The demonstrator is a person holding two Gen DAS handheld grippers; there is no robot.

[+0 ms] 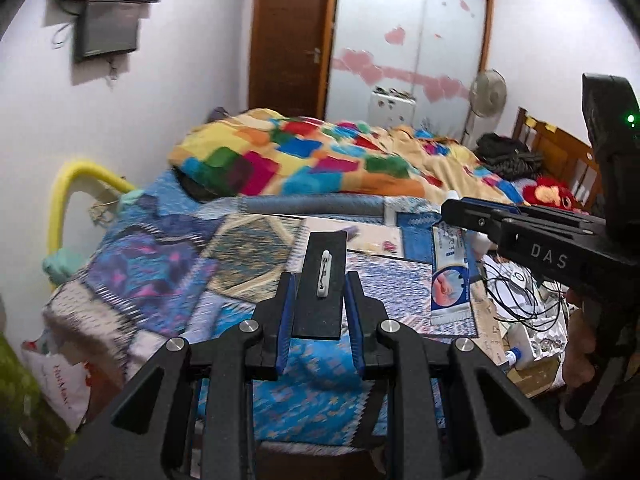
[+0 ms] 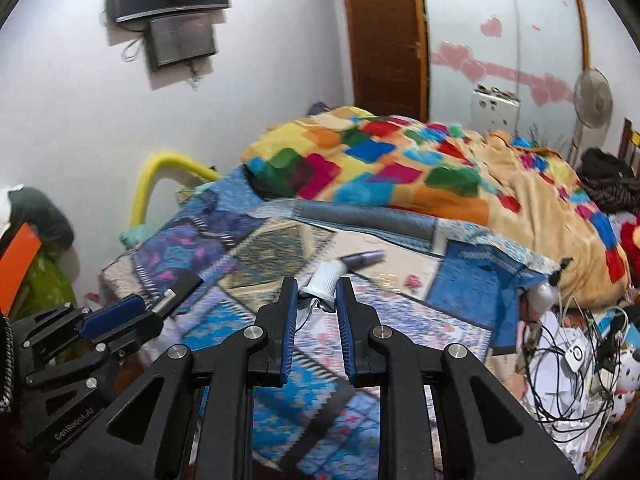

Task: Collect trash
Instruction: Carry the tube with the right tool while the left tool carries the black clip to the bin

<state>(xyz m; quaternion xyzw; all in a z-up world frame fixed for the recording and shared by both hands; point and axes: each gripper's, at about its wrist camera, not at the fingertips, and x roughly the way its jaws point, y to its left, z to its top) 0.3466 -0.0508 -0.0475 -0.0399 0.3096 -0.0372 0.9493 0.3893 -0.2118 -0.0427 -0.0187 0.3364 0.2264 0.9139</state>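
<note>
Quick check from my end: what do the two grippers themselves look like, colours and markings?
Both are matte black plastic. The left gripper has two jaws lined with blue ribbed pads, silver round pivot bolts and triangular cut-outs in its links. The right gripper matches. Its body, seen from the left camera, reads "DAS" in pale letters and shows a green light.

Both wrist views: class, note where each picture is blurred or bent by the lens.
Left wrist view: gripper and black card sharp, colourful blanket smeared, wardrobe edges bowed. Right wrist view: tube cap fairly sharp, quilt blurred, corners black.
</note>
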